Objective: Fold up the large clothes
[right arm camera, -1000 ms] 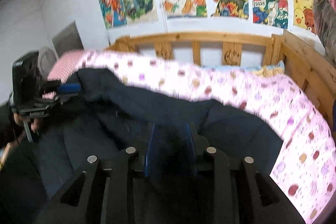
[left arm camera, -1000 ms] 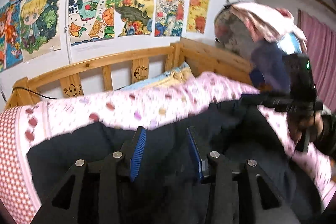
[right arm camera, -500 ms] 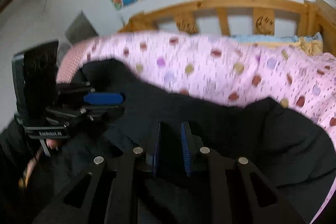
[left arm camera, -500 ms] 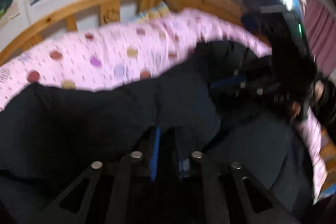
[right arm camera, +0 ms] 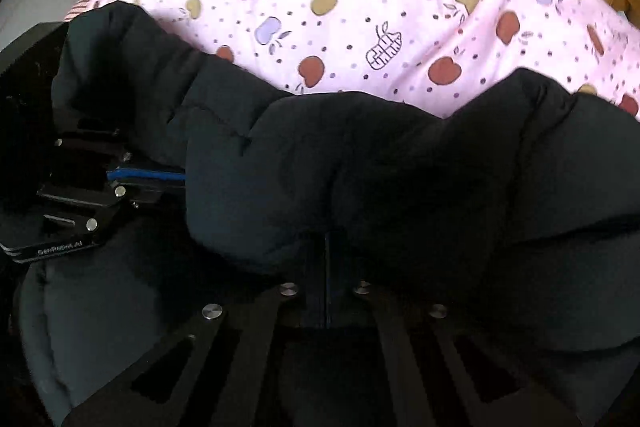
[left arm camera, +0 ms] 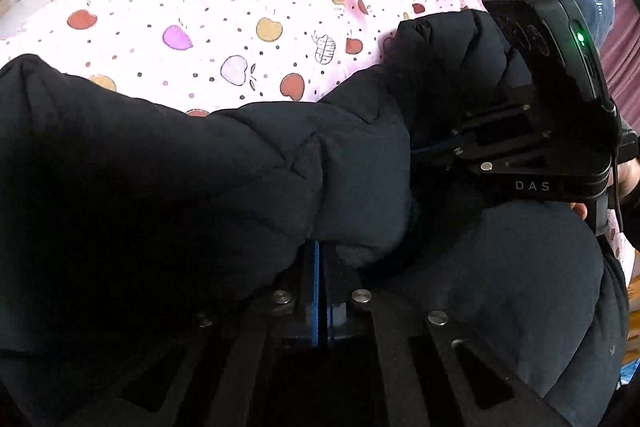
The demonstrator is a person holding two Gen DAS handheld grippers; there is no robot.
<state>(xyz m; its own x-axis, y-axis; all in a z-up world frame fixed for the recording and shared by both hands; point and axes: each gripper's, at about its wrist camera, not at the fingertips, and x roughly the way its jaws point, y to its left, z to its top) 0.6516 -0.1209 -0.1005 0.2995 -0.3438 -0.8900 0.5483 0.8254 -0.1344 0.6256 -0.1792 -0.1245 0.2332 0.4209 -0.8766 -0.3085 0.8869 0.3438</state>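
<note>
On the apple-print quilt, the black padded jacket lies bunched at the near edge — soft, bulky, slick-shelled, I'd judge. My left gripper and right gripper are each pinched tight on a puffy fold — best grasped at quilted seams.

left gripper: black, blue-lined jaws, silver screws | right gripper: black, "DAS" lettering, green light

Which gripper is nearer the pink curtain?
Right. The right gripper sits between the left gripper and the pink curtain; both are clamped on the black puffer jacket.
</note>
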